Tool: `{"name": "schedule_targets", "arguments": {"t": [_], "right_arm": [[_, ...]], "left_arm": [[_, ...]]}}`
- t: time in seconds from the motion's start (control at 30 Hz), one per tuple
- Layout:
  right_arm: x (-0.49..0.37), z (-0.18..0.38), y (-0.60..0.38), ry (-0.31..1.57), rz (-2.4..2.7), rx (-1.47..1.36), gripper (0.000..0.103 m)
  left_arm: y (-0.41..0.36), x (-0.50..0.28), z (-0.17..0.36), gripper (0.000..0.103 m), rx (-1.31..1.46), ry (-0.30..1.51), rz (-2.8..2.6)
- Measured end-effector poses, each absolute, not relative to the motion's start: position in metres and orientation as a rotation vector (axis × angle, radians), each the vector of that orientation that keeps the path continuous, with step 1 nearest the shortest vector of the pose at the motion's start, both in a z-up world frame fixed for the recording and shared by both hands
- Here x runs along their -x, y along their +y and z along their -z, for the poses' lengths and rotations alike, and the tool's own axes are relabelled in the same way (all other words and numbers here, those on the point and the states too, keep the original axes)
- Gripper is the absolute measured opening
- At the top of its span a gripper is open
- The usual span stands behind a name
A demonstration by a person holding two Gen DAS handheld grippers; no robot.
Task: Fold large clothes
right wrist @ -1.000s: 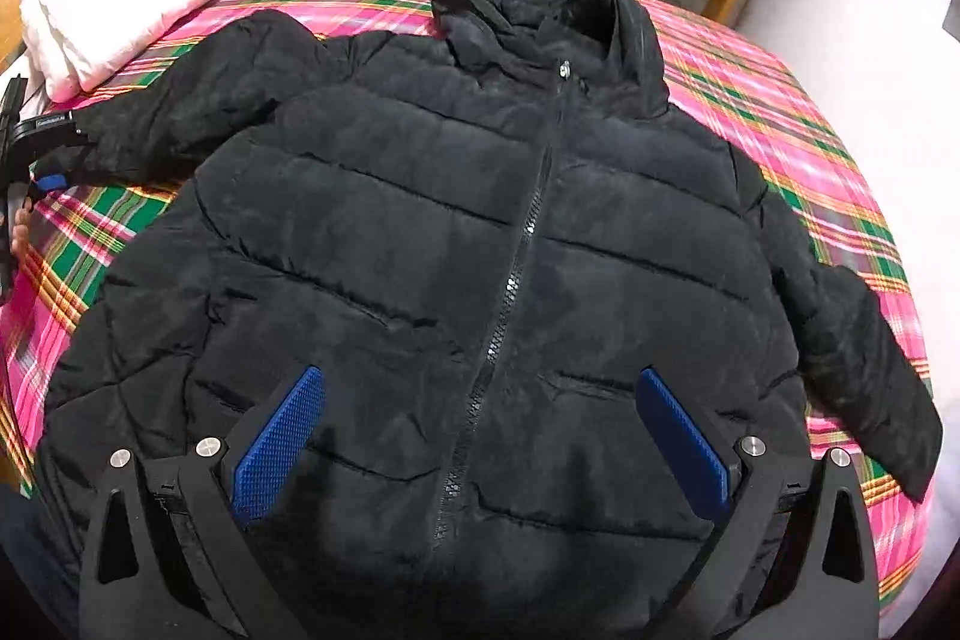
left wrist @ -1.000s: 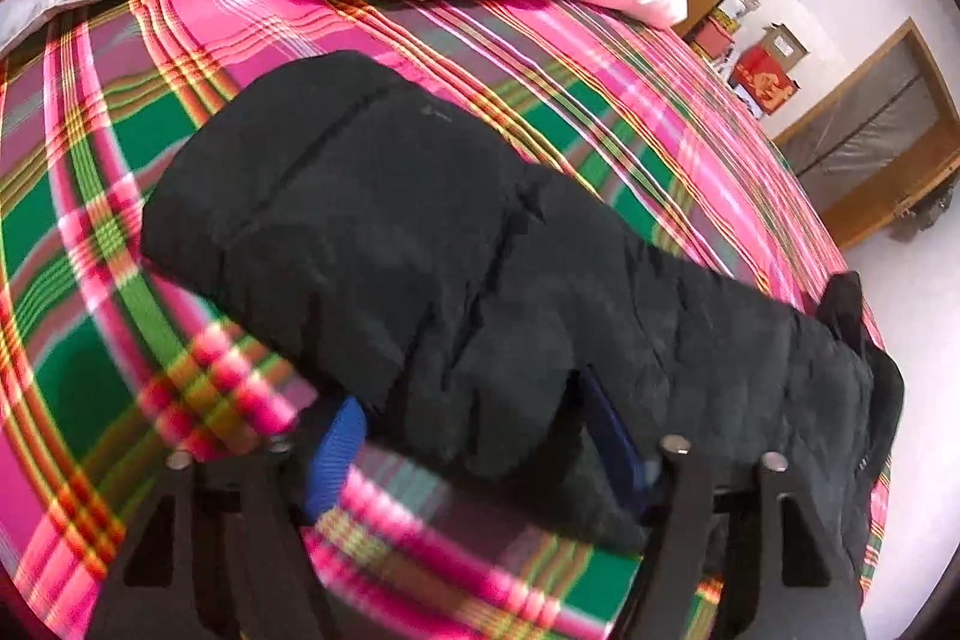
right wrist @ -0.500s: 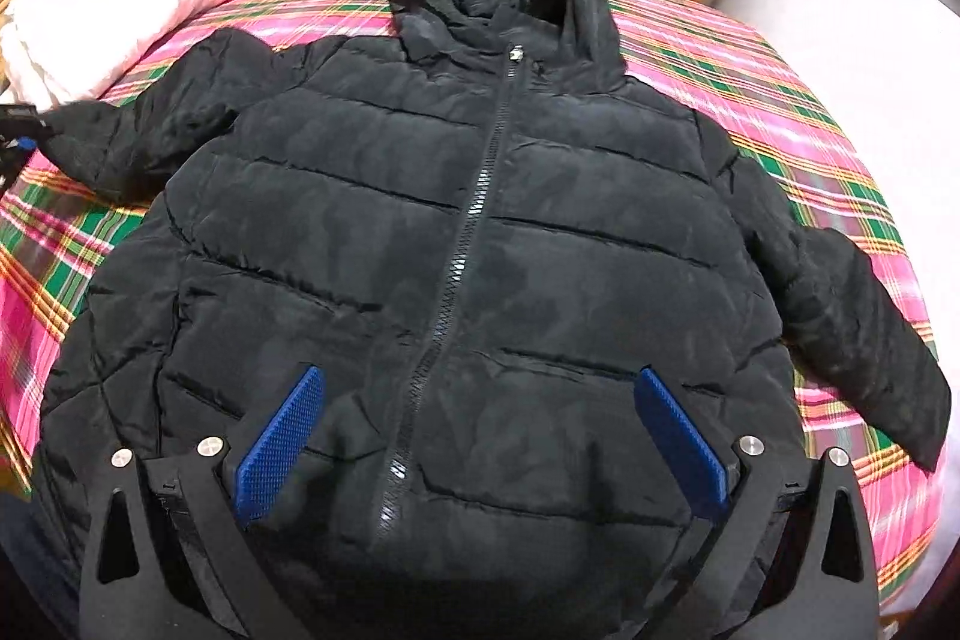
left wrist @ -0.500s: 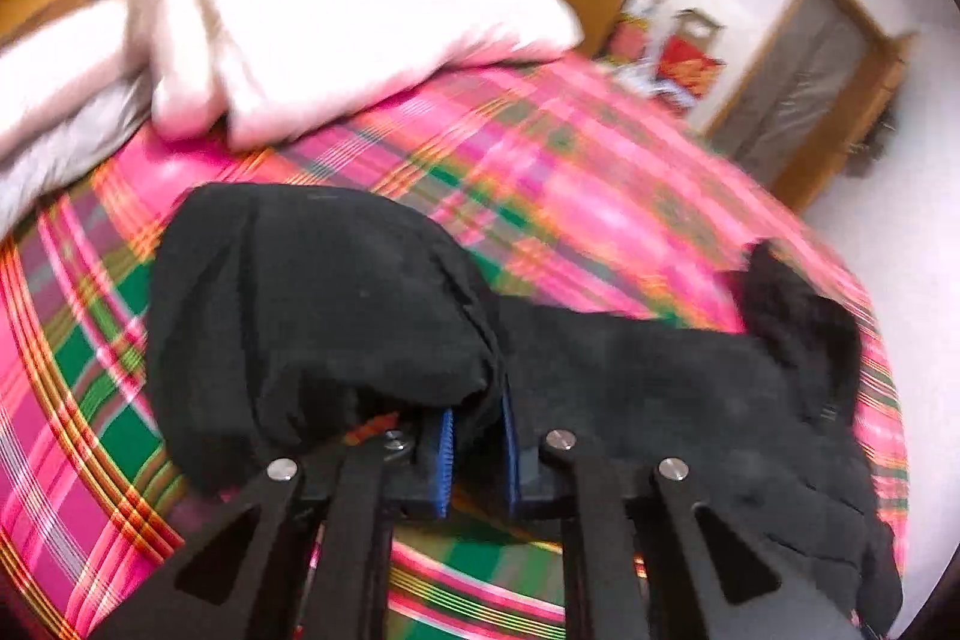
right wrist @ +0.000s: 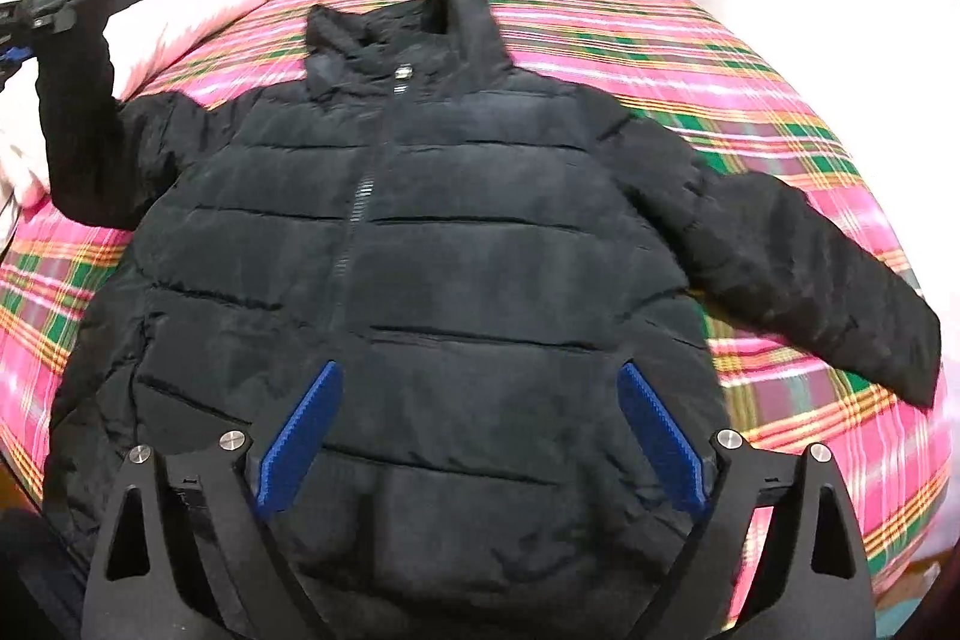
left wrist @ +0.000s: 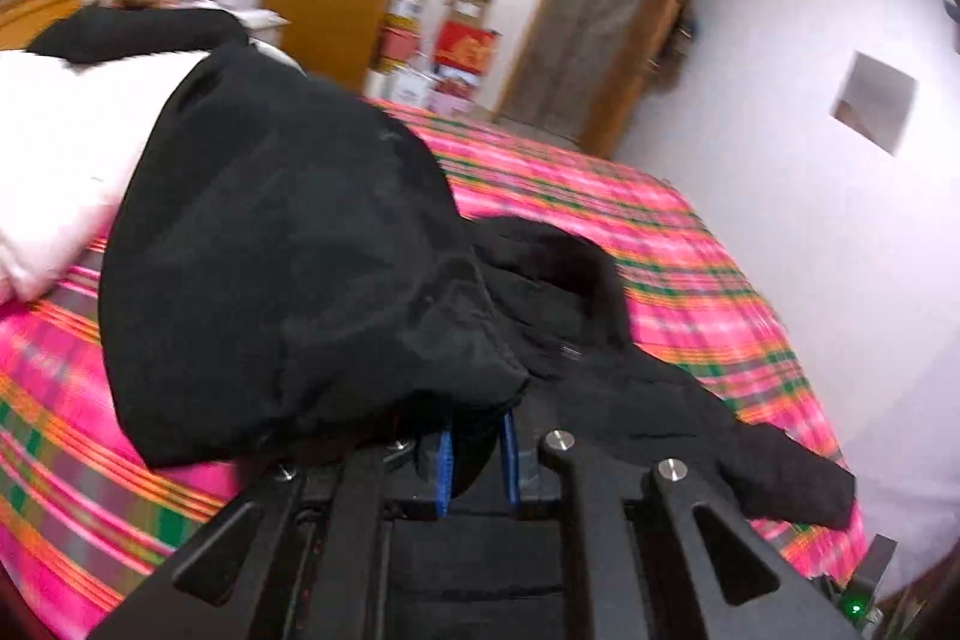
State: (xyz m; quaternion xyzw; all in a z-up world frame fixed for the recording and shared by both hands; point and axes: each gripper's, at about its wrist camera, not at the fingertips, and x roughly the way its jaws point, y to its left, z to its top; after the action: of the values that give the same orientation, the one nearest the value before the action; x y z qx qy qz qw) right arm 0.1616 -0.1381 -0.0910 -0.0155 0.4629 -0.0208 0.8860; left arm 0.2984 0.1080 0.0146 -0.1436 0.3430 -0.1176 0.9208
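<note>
Beside the jacket (right wrist: 420, 268), left hand-held gripper (left wrist: 475, 451) pinches sleeve (left wrist: 288, 268) aloft; carry it flat across the chest. Right hand-held gripper (right wrist: 480, 436) spread.

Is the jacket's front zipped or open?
Zipped: the black jacket lies front-up on the bed, its zipper closed to the collar; the hem end is hidden.

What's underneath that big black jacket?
The jacket lies front up on a pink plaid bedspread, which shows all around it. Whatever sits directly under the body is covered. One sleeve is lifted off the bed, pinched in the left tool.
</note>
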Motion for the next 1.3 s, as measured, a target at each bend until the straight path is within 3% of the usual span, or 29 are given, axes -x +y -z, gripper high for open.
{"name": "schedule_targets", "arguments": {"t": [0.3, 0.53, 0.63, 0.77, 0.97, 1.23, 1.27, 1.3], "right_arm": [[-0.157, 0.095, -0.205, 0.971, 0.153, -0.038, 0.092], [-0.157, 0.100, -0.223, 0.979, 0.180, -0.076, 0.092], [-0.158, 0.100, -0.224, 0.974, 0.172, -0.097, 0.092], [-0.166, 0.094, -0.219, 0.957, 0.139, -0.131, 0.092], [-0.197, 0.082, -0.199, 0.913, 0.044, -0.190, 0.092], [-0.283, 0.117, -0.174, 0.975, -0.014, -0.212, 0.092], [-0.294, 0.125, -0.173, 0.995, -0.020, -0.225, 0.089], [-0.300, 0.131, -0.173, 1.008, -0.025, -0.238, 0.080]], "left_arm": [[-0.044, -0.314, 0.060, 0.016, 0.246, 0.901, 0.440], [-0.075, -0.318, 0.131, 0.051, 0.331, 1.099, 0.549], [-0.070, -0.308, 0.126, 0.058, 0.346, 1.094, 0.578], [-0.046, -0.289, 0.100, 0.058, 0.394, 1.037, 0.617], [0.039, -0.265, 0.059, 0.064, 0.465, 0.882, 0.535], [0.132, -0.287, 0.088, 0.064, 0.477, 0.924, 0.170], [0.136, -0.290, 0.088, 0.064, 0.472, 0.936, 0.159], [0.124, -0.301, 0.094, 0.064, 0.464, 0.933, 0.161]]}}
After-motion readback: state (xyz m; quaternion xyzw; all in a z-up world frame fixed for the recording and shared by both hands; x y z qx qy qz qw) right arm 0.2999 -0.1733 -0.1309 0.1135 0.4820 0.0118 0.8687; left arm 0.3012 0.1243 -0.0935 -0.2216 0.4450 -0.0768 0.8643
